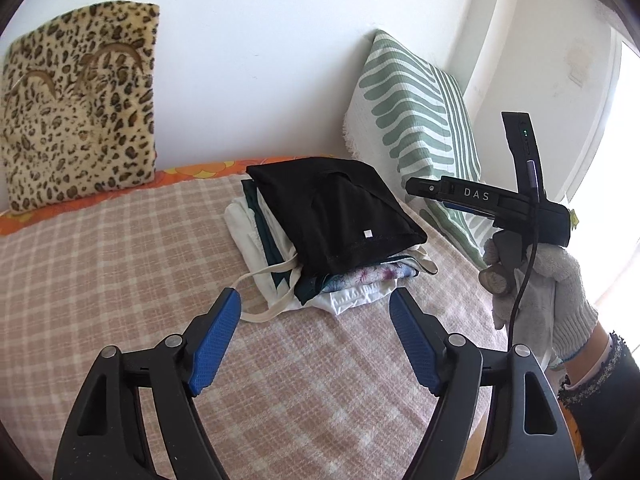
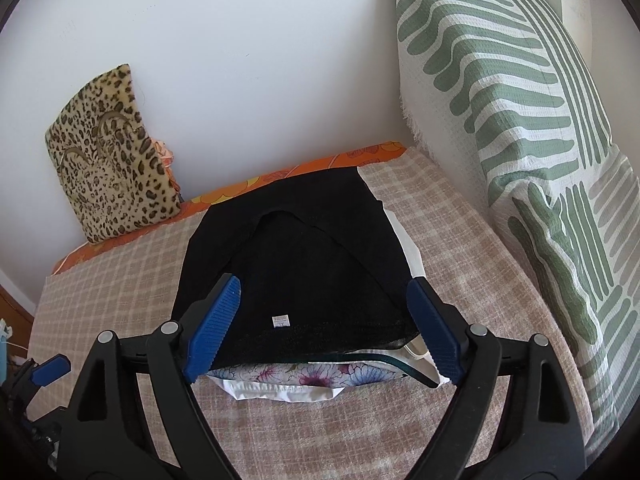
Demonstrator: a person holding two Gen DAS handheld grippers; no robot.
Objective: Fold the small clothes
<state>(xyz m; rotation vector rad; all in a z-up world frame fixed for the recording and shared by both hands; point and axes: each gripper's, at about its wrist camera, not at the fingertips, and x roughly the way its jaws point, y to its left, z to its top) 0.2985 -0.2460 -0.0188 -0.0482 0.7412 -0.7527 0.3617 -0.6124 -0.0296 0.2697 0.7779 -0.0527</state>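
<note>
A stack of folded small clothes sits on the checked bed cover (image 1: 120, 264). A black garment (image 1: 340, 216) with a small white tag lies on top; white, dark green and floral pieces (image 1: 372, 276) show beneath it. My left gripper (image 1: 316, 312) is open and empty, just in front of the stack. In the right wrist view the black garment (image 2: 296, 256) fills the centre, with the floral piece (image 2: 304, 378) under its near edge. My right gripper (image 2: 324, 304) is open and empty, its fingers on either side of the stack's near edge, above it.
A leopard-print cushion (image 1: 80, 104) leans on the white wall at the back left. A green-and-white striped pillow (image 1: 416, 120) stands at the right by the wall. The right hand, in a white glove (image 1: 552, 280), holds its gripper to the right of the stack.
</note>
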